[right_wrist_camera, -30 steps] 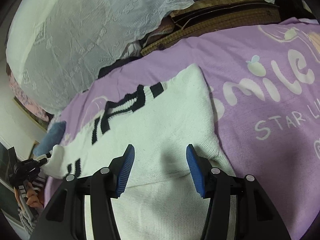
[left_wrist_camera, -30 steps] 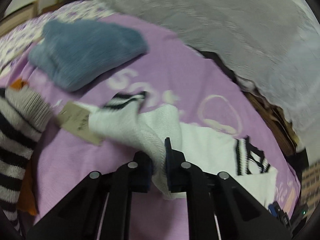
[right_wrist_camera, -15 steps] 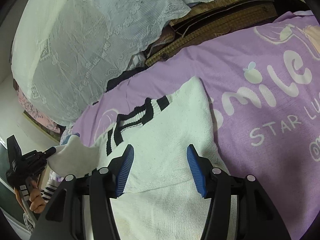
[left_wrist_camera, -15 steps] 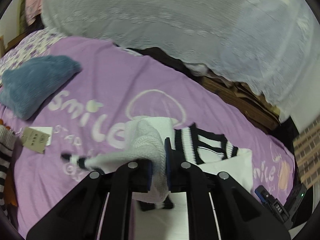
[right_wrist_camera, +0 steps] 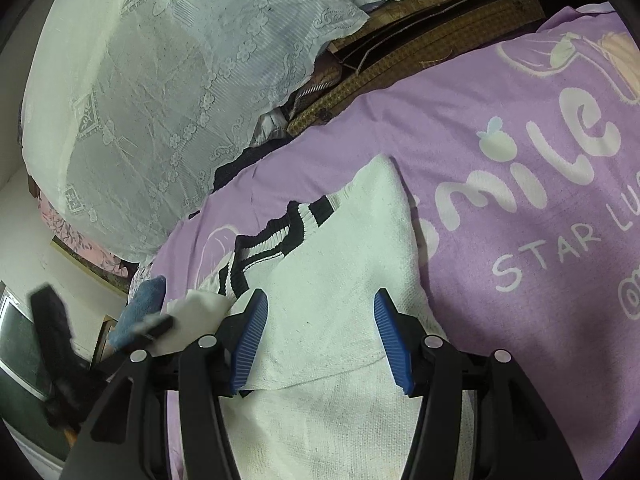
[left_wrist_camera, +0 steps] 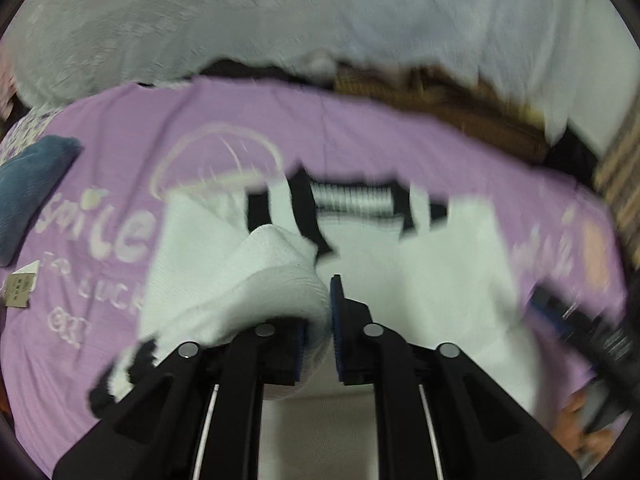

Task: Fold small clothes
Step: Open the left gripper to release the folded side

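Note:
A white knit sweater (left_wrist_camera: 420, 280) with black-striped collar lies flat on the purple blanket (left_wrist_camera: 360, 140). My left gripper (left_wrist_camera: 318, 320) holds its white sleeve (left_wrist_camera: 260, 280), folded over the sweater's body. Its jaws are just starting to open, with the fabric still pinched between the pads. The picture is blurred by motion. In the right wrist view my right gripper (right_wrist_camera: 322, 336) hovers open over the sweater (right_wrist_camera: 340, 272) near its right edge, with nothing gripped. The left gripper (right_wrist_camera: 156, 324) and the sleeve show blurred at the lower left.
A blue fluffy garment (left_wrist_camera: 28, 184) and a paper tag (left_wrist_camera: 20, 288) lie at the blanket's left. A white lace cover (right_wrist_camera: 160, 80) and a brown woven mat (right_wrist_camera: 420, 40) rise behind the blanket (right_wrist_camera: 480, 140). A hand (left_wrist_camera: 580, 432) shows at lower right.
My left gripper has swung to the right with the sleeve, bringing it from beside the blue garment onto the sweater's body. The right gripper has hardly moved.

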